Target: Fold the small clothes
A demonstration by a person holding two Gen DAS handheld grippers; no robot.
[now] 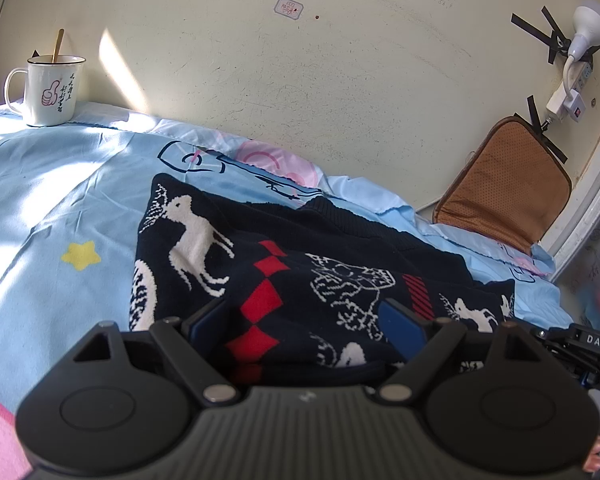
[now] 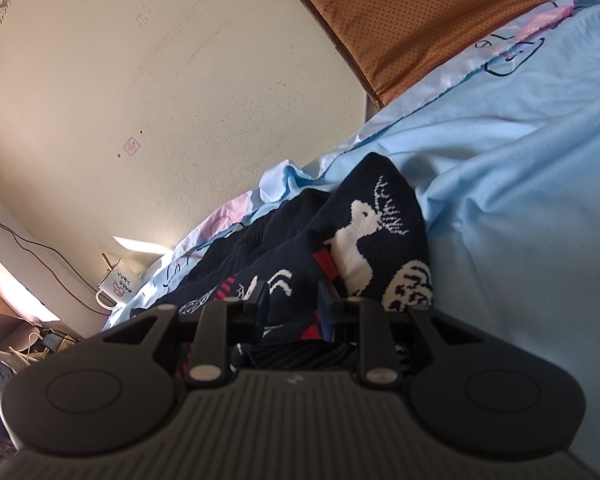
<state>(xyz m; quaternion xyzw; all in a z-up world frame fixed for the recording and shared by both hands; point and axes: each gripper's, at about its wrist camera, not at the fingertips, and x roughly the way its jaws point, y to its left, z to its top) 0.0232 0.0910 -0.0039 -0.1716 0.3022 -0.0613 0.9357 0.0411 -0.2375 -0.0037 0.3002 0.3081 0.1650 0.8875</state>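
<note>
A small navy knit sweater (image 1: 300, 264) with white deer and red diamonds lies rumpled on a light blue bedsheet (image 1: 60, 200). My left gripper (image 1: 304, 322) stands wide open at its near edge. The blue pads straddle the knit without pressing on it. In the right wrist view, my right gripper (image 2: 294, 304) is shut on a bunched fold of the same sweater (image 2: 360, 232), with the fabric pinched between its narrow-set pads. Part of that right gripper's body shows at the far right edge of the left wrist view.
A white mug (image 1: 50, 88) with a spoon stands at the sheet's far left by the wall. A brown cushion (image 1: 504, 188) leans in the far right corner, under a taped lamp (image 1: 588, 28) and power strip. The wall runs close behind the sweater. Blue sheet (image 2: 520, 200) stretches to the right.
</note>
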